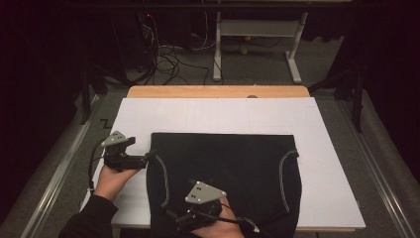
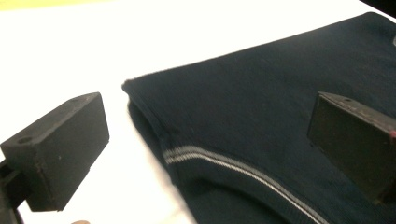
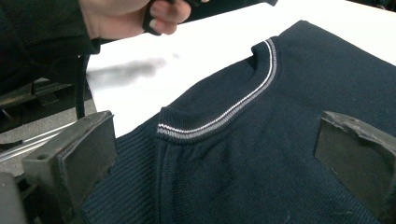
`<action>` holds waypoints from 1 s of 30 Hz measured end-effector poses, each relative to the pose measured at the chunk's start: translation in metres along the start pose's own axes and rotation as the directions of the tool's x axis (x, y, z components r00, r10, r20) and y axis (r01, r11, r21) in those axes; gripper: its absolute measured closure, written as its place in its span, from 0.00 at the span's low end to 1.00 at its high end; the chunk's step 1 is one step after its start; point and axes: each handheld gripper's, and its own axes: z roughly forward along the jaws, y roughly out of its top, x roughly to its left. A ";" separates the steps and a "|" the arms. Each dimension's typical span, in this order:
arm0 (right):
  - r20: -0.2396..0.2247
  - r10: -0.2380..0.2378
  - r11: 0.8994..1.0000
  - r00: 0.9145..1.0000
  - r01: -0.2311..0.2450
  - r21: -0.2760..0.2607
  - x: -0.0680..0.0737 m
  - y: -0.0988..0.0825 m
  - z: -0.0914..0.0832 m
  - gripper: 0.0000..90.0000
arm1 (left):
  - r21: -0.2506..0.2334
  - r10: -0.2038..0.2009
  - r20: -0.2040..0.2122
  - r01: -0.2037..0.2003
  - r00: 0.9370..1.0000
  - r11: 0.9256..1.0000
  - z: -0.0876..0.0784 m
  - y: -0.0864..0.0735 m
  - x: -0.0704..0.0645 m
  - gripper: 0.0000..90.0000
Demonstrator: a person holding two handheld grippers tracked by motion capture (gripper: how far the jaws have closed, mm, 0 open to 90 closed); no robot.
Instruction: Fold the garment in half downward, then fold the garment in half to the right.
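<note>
- I see a dark navy knitted sleeveless garment (image 1: 228,173) with thin white striped trim, lying flat on the white sheet (image 1: 218,116) that covers the wooden table (image 1: 218,91). It sits in the near half of the sheet, roughly centred, and its near edge hangs over the sheet's near edge.
- Left gripper (image 1: 147,159): I hold it at the garment's left edge, level with the far-left corner, pointing right. In the left gripper view (image 2: 205,140) the jaws stand wide apart, nothing between them but air. The left jaw is over bare white sheet, the right jaw over the knit. The cloth's folded corner (image 2: 128,86) lies between them, not gripped.
- The white striped trim (image 2: 219,161) runs from that edge toward the near right in the same view.
- Right gripper (image 1: 198,213): near edge of the table, over the near-left part of the garment, grey three-cornered plate on top. In the right gripper view (image 3: 210,154) the jaws are also wide apart and hold nothing. Knit fabric lies below and between them, with the curved striped armhole trim (image 3: 224,112) just ahead.
- That view also shows my left hand (image 3: 126,16) farther off, above the sheet.
- I can't tell whether either gripper's jaws touch the cloth.
- Beyond the table: grey carpet floor, a tangle of black cables (image 1: 168,59), a white desk frame (image 1: 257,34).
</note>
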 end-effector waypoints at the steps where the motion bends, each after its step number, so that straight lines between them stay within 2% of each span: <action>1: -0.002 0.001 1.000 1.000 -0.001 -0.002 0.000 0.001 0.000 0.00 | -0.005 -0.005 0.003 0.005 1.000 1.000 0.000 0.003 0.001 0.00; 8: -0.004 0.008 1.000 1.000 -0.008 -0.018 0.004 0.009 0.006 0.00 | -0.015 -0.017 -0.001 0.017 1.000 1.000 0.007 0.019 0.009 0.00; 16: -0.009 0.007 1.000 1.000 -0.007 -0.001 0.004 0.013 0.010 0.00 | -0.019 -0.045 -0.009 0.045 0.999 0.999 0.017 0.032 0.025 0.00; 19: -0.004 0.012 1.000 1.000 -0.012 0.004 0.003 0.012 0.011 0.00 | -0.005 -0.055 0.001 0.055 0.998 0.998 0.023 0.035 0.032 0.00; 21: -0.005 0.014 1.000 1.000 -0.014 0.010 0.003 0.012 0.012 0.00 | 0.012 -0.056 -0.008 0.056 0.998 0.998 0.027 0.037 0.036 0.00; 25: -0.004 0.021 1.000 1.000 -0.021 0.000 0.004 0.012 0.012 0.00 | 0.042 -0.087 -0.020 0.087 0.996 0.995 0.040 0.036 0.045 0.01; 27: -0.005 0.020 1.000 1.000 -0.020 -0.002 0.004 0.011 0.011 0.00 | 0.064 -0.120 -0.001 0.119 0.993 0.991 0.049 0.032 0.052 0.06; 29: -0.013 0.018 1.000 1.000 -0.018 0.015 0.003 0.008 0.011 0.00 | 0.093 -0.127 0.002 0.126 0.992 0.988 0.059 0.028 0.054 0.14; 30: -0.014 0.016 1.000 1.000 -0.015 0.025 0.003 0.007 0.010 0.00 | 0.115 -0.127 -0.008 0.127 0.992 0.985 0.066 0.026 0.055 0.14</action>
